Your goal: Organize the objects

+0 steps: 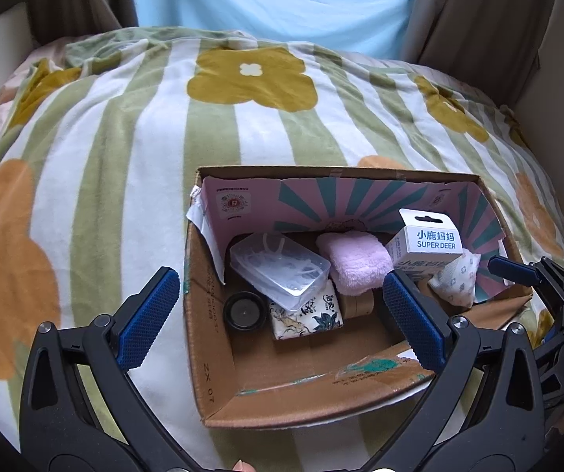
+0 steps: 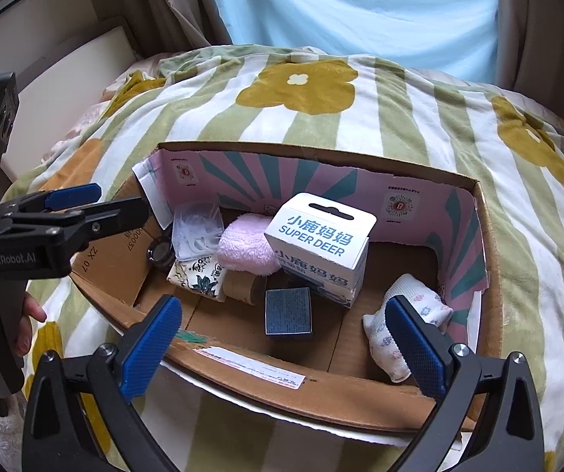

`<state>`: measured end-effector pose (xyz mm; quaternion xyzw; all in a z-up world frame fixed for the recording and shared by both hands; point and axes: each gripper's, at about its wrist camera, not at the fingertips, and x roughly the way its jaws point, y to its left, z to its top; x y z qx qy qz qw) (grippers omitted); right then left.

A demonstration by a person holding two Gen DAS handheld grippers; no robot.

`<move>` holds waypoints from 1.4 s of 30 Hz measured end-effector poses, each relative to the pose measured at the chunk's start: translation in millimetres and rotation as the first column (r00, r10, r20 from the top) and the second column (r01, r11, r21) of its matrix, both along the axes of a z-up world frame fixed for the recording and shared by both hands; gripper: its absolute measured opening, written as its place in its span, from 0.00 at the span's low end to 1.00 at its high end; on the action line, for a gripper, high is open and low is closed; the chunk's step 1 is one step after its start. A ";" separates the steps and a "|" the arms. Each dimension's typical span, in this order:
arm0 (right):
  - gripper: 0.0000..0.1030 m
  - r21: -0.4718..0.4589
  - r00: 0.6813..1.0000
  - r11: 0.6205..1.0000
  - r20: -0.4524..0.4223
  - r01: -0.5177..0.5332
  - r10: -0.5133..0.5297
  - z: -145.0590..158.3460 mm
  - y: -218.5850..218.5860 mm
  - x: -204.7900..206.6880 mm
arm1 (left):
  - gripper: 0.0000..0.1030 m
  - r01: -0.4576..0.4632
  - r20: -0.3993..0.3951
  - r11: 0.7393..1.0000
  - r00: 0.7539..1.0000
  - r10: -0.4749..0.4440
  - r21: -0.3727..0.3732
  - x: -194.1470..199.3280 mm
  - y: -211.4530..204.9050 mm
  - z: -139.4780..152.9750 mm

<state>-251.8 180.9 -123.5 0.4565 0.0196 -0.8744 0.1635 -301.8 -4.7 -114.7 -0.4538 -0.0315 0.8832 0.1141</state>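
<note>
Hovering over the cardboard box (image 2: 321,389), the left gripper (image 1: 282,314) and the right gripper (image 2: 293,338) are both standing wide and holding nothing. The Super Deer carton (image 2: 321,244), dark case (image 2: 287,310) and sock (image 2: 396,330) are lying inside the box. I judge the packing is nearly finishing; next is checking for leftovers.

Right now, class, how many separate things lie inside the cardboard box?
8: clear case, dark jar, tissue pack, pink cloth, tape roll, white carton, dark flat box, patterned sock on the right. More may be hidden underneath.
</note>
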 end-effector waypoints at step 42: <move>1.00 -0.001 0.914 0.978 -0.356 0.210 -0.196 114.6 21.7 222.7 | 1.00 -0.138 -0.395 0.990 0.912 0.110 -0.042 280.2 14.8 103.5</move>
